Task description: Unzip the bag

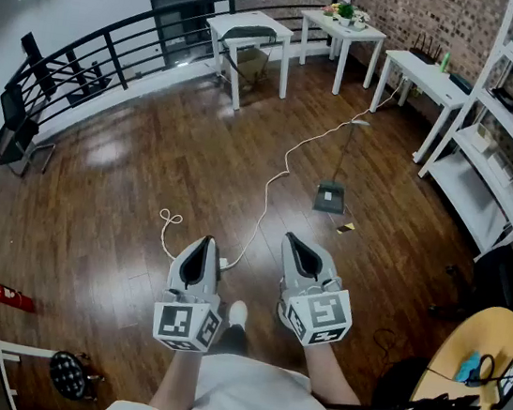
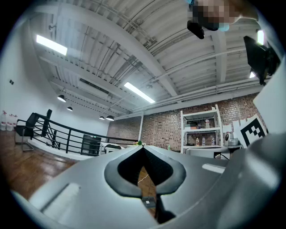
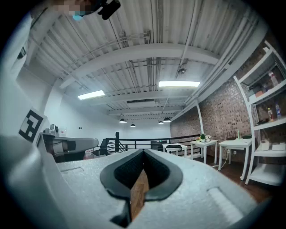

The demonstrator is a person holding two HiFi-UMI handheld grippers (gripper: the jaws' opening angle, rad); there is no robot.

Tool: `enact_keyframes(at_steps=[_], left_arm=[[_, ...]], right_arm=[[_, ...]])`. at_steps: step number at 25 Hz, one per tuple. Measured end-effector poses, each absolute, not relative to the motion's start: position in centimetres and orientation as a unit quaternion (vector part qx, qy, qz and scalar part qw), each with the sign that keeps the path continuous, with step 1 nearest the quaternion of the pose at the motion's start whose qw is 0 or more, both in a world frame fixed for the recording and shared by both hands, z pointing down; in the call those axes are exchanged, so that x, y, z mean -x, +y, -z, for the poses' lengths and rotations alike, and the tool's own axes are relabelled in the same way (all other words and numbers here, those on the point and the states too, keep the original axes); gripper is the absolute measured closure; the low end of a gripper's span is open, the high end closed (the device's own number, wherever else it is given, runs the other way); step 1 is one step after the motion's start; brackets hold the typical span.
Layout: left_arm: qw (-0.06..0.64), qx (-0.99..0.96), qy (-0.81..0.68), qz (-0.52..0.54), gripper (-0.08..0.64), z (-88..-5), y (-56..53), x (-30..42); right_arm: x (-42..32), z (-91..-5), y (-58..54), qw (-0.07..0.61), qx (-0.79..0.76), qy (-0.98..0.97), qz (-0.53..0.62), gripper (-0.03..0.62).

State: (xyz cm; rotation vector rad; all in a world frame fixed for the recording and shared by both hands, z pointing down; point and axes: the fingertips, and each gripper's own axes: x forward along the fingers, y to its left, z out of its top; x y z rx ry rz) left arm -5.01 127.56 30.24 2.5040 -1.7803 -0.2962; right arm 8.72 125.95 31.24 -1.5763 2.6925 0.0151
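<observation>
Head view alone shows the wood floor (image 1: 115, 198), white tables (image 1: 252, 33) and a white cable (image 1: 280, 170). Only the gripper views show the ceiling lights (image 3: 178, 83). The left gripper (image 1: 205, 241) and right gripper (image 1: 290, 240) are held side by side, jaws pressed together, nothing between them. I cannot make out the bag in any view.

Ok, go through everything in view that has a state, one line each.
left gripper: shut, nothing between its jaws.
right gripper: shut, nothing between its jaws.
white cable: lying loose across the wooden floor.
bag: not in any view.
</observation>
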Motion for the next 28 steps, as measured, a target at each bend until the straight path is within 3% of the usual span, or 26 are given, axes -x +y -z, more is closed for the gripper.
enact_keyframes(at_steps=[12, 18, 28], left_arm=[[0.025, -0.813, -0.573, 0.099, 0.543, -28.6, 105.6, 12.6], [0.053, -0.82, -0.562, 0.092, 0.543, -30.4, 97.6, 12.7], [0.039, -0.811, -0.578, 0.085, 0.543, -30.8, 76.8, 11.3]], right_arm=[[-0.2, -30.0, 105.3, -0.01, 0.501, 0.865, -0.01, 0.6], [1.3, -31.2, 96.6, -0.031, 0.499, 0.866, 0.007, 0.601], [0.1, -30.9, 75.4, -0.005, 0.479, 0.878, -0.001, 0.6]])
